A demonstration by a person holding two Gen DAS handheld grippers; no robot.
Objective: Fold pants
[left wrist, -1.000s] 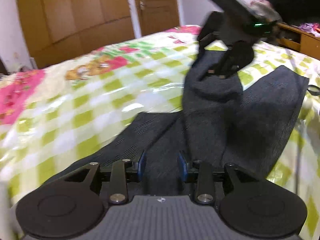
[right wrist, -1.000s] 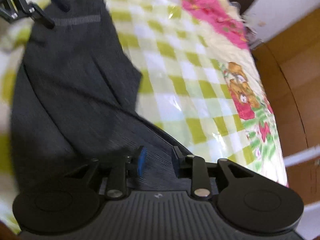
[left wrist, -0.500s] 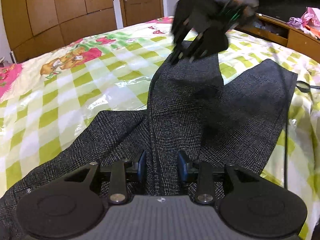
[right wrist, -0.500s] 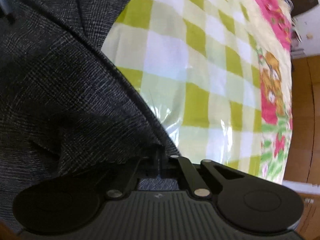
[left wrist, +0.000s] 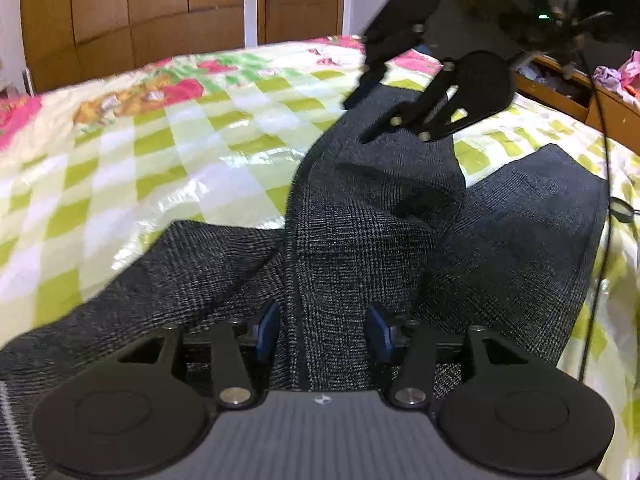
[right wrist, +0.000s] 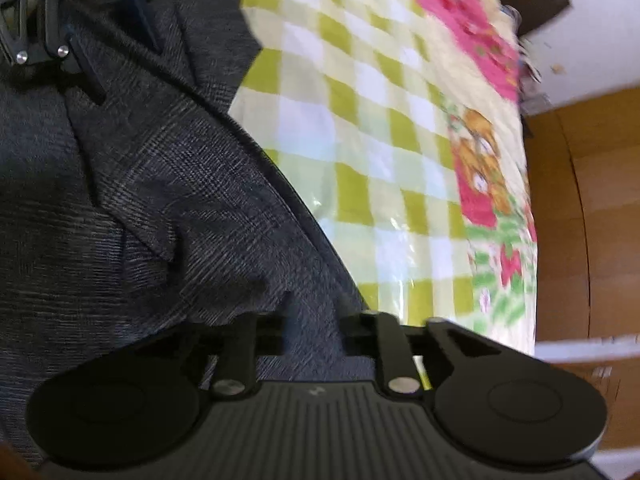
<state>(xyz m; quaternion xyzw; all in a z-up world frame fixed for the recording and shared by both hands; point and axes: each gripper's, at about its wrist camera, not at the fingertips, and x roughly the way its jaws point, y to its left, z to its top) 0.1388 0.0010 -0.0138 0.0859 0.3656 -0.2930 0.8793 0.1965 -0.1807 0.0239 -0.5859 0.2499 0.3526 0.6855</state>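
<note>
Dark grey checked pants point(left wrist: 360, 240) lie on a bed, one leg folded over the other part. My left gripper point(left wrist: 322, 330) is open just above the cloth, a ridge of fabric running between its blue pads point(left wrist: 267, 326). My right gripper point(left wrist: 362, 120) hovers over the far end of the folded leg, jaws apart, holding nothing. In the right wrist view the pants point(right wrist: 140, 200) fill the left side; the right gripper point(right wrist: 312, 322) is open with cloth bunched between its fingers. The left gripper point(right wrist: 108, 40) shows at the top left.
The bed has a green, white and pink checked cover point(left wrist: 160, 152). Wooden wardrobe doors point(left wrist: 160, 12) stand behind it. A wooden shelf with clutter point(left wrist: 580, 92) is at the right. A thin black cable point(left wrist: 600, 240) hangs over the pants' right edge.
My right gripper was shut on the pant leg half a second ago; it has opened, let the cloth go and lifted slightly. The left gripper stays open over the pants.
</note>
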